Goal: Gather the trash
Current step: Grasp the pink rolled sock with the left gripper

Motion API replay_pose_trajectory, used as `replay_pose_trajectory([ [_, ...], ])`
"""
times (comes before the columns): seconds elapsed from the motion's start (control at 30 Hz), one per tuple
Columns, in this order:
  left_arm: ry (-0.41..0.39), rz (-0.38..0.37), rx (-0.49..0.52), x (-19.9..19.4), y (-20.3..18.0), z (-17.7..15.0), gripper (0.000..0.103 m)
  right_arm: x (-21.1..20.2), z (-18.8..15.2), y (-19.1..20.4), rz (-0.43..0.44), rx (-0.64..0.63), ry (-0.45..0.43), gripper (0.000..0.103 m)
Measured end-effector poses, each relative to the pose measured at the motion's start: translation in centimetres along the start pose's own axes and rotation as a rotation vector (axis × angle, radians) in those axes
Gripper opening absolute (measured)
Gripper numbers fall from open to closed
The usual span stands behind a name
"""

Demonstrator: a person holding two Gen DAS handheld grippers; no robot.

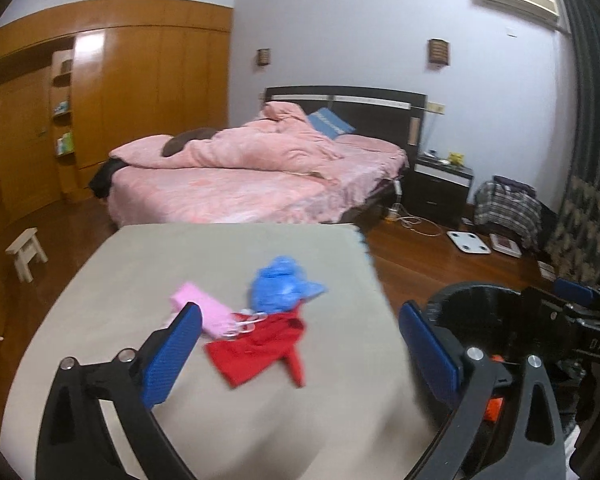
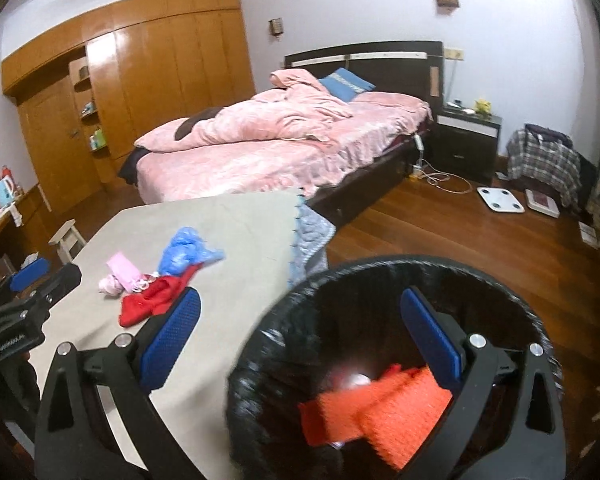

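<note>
A grey-covered table (image 1: 140, 264) holds a crumpled blue plastic bag (image 1: 282, 286), a pink wrapper (image 1: 204, 312) and a red wrapper (image 1: 260, 350). My left gripper (image 1: 300, 352) is open and empty, just short of the red wrapper. A black trash bin (image 2: 292, 320) stands right of the table, with orange pieces (image 2: 380, 408) lying inside. My right gripper (image 2: 300, 344) is open and empty above the bin's mouth. The same litter shows in the right wrist view: blue bag (image 2: 188, 250), pink wrapper (image 2: 122, 270), red wrapper (image 2: 152, 298). The bin (image 1: 472, 300) also shows in the left wrist view.
A bed with pink bedding (image 1: 260, 168) stands beyond the table. A dark nightstand (image 1: 440, 188), a white scale (image 1: 468, 242) and a plaid bag (image 1: 508, 204) sit on the wooden floor at right. A small stool (image 1: 26, 252) is at left, by wooden wardrobes (image 1: 120, 100).
</note>
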State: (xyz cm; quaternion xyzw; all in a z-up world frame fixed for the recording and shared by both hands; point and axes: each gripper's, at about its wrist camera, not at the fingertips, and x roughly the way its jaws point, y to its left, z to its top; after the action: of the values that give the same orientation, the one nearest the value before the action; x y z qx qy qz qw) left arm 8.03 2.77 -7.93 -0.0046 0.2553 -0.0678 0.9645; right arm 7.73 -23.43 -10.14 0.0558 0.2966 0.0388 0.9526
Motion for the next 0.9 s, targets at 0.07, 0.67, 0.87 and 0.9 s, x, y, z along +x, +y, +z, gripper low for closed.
replay_pose_trajectory([
  [0.07, 0.001, 0.027, -0.012, 0.0, 1.4, -0.2, 0.097, 0.7, 0.4, 1.2, 0.009, -0.013, -0.005, 0.097],
  [0.67, 0.071, 0.183, -0.084, 5.6, 11.7, -1.9, 0.092, 8.1, 2.0, 9.0, 0.060, -0.074, 0.019, 0.097],
  [0.87, 0.139, 0.191, -0.101, 8.7, 13.6, -3.0, 0.091, 11.0, 1.7, 10.4, 0.068, -0.086, 0.053, 0.097],
  [0.9, 0.151, 0.192, -0.104, 9.2, 13.8, -3.2, 0.089, 11.5, 1.7, 10.6, 0.070, -0.087, 0.058, 0.097],
])
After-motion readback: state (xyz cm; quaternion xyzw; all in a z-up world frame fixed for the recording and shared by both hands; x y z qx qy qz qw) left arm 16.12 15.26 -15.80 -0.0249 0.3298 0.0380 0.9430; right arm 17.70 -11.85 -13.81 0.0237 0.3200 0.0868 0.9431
